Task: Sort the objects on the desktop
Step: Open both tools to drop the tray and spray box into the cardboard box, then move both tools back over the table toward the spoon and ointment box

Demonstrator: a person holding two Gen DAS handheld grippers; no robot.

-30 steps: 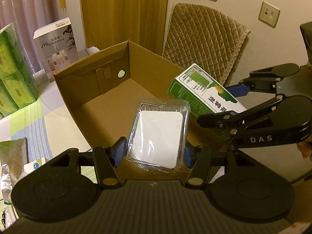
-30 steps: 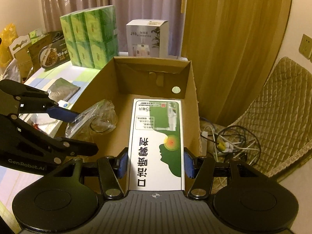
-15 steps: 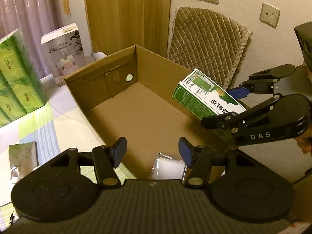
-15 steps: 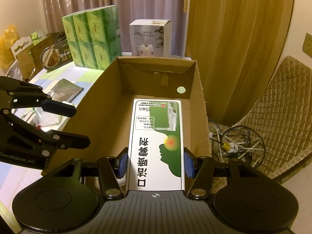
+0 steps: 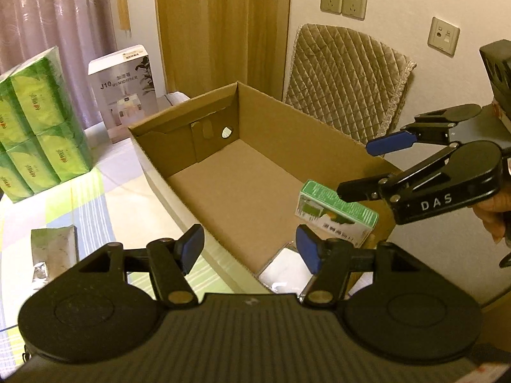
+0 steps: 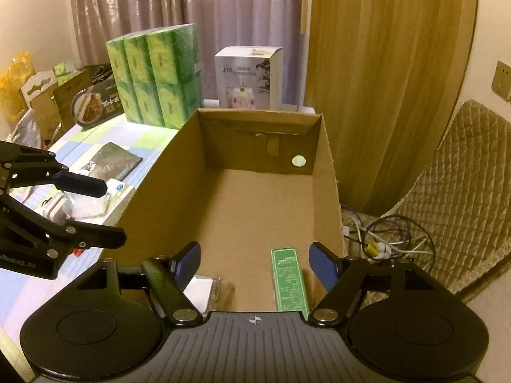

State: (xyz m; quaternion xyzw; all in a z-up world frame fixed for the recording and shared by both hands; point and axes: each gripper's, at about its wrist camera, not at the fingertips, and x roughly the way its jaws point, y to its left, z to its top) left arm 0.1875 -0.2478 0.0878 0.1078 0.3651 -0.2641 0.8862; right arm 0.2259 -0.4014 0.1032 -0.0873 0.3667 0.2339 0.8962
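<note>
- A checked tablecloth (image 6: 134, 134) in pale green, blue and white covers the table; an open cardboard box (image 6: 255, 210) sits at its edge.
- Behind the box stand a stack of green tissue packs (image 6: 156, 76) and a white humidifier carton (image 6: 249, 76), before mauve curtains (image 6: 191, 6).
- A wooden panel (image 5: 223, 25), wall sockets (image 5: 343, 2) and a quilted chair cover (image 5: 348, 79) lie to the right; cables (image 6: 383, 236) trail on the floor.
- The right gripper (image 6: 254, 266) has just been opening; its jaws stand apart, and the green-and-white carton (image 6: 290, 282) lies loose on the box floor between them.
- The left gripper (image 5: 252, 249) has just widened too, jaws apart and holding nothing; the clear-wrapped white pad (image 5: 284, 273) rests in the box's near corner.
- A silver pouch (image 6: 113, 161) lies on the cloth.
</note>
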